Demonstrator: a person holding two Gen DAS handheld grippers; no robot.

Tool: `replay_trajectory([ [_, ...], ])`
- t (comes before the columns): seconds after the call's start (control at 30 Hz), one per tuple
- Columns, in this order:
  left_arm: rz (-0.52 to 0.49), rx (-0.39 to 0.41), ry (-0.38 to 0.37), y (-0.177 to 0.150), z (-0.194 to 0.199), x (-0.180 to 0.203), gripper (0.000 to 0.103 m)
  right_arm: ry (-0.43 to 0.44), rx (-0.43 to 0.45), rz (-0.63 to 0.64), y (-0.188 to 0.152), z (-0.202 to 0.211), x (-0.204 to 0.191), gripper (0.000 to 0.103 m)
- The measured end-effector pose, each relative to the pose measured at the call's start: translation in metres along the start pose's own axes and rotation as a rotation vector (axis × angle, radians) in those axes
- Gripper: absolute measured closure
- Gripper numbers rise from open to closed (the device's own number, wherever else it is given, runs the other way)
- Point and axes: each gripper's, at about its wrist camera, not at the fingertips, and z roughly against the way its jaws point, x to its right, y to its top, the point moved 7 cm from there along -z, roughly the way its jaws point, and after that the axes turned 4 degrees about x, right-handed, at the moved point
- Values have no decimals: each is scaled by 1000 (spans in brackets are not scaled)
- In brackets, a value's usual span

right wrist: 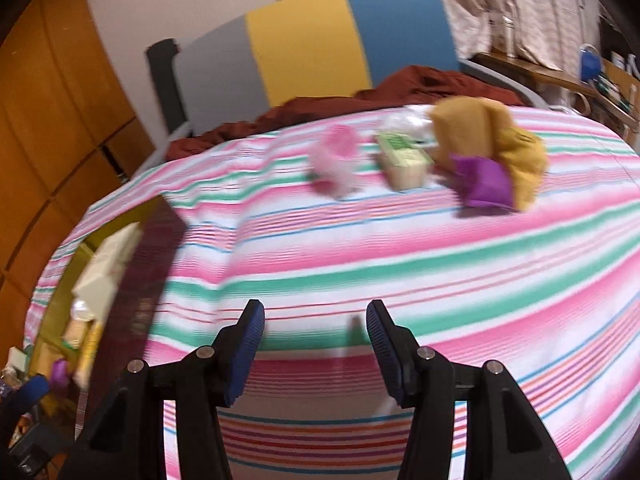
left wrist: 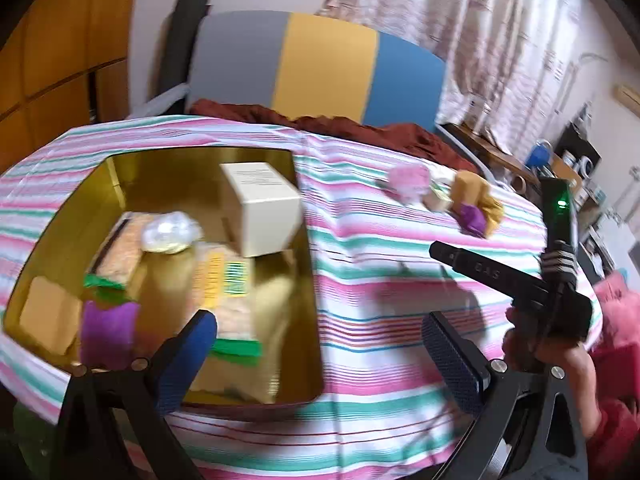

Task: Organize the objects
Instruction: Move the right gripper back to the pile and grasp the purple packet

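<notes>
A gold tin box [left wrist: 304, 304] lies open on the striped bedspread, at the left in the left wrist view. It holds a white carton [left wrist: 264, 208], a clear wrapped ball [left wrist: 170, 232], snack packets [left wrist: 224, 280] and a purple-wrapped item [left wrist: 108, 330]. My left gripper [left wrist: 316, 340] is open and empty over the tin's near right corner. Loose on the bed lie a pink fluffy item [right wrist: 336, 160], a small green-topped box [right wrist: 404, 162] and a yellow pouch with purple wrap [right wrist: 488, 156]. My right gripper [right wrist: 316, 340] is open and empty, well short of them; it also shows in the left wrist view [left wrist: 512, 280].
A dark red blanket [left wrist: 320, 120] and a grey, yellow and blue headboard [left wrist: 320, 64] lie behind. A wooden wardrobe [right wrist: 48, 120] stands at the left. A cluttered shelf [left wrist: 560, 164] with a blue mug is at the right. The tin's raised lid [right wrist: 136, 280] stands left of my right gripper.
</notes>
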Motion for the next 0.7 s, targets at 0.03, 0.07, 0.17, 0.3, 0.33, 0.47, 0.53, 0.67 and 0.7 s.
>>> replay_trajectory([
  [0.03, -14, -5, -7, 0, -1, 7, 0, -12, -3, -6, 1, -1, 9, 49],
  [0.07, -27, -10, -14, -1, -3, 13, 0, -32, -6, -15, 2, -3, 23, 49],
  [0.17, -64, -32, -41, -5, -7, 33, 0, -78, -7, -50, 8, -7, 54, 49],
  [0.3, -116, -61, -66, -10, -12, 55, 0, -109, 16, -132, 25, -12, 93, 49],
  [0.33, -124, -65, -67, -11, -12, 59, 0, -111, 29, -150, 32, -13, 102, 49],
  [0.47, -151, -94, -79, -19, -18, 72, 0, -119, 95, -170, 63, -16, 120, 49],
  [0.53, -163, -110, -83, -23, -20, 77, 0, -127, 128, -135, 79, -19, 122, 49],
  [0.67, -169, -121, -73, -27, -23, 77, 0, -144, 115, -50, 98, -39, 119, 49],
  [0.7, -168, -123, -70, -27, -24, 76, 0, -153, 103, -43, 99, -45, 120, 49],
])
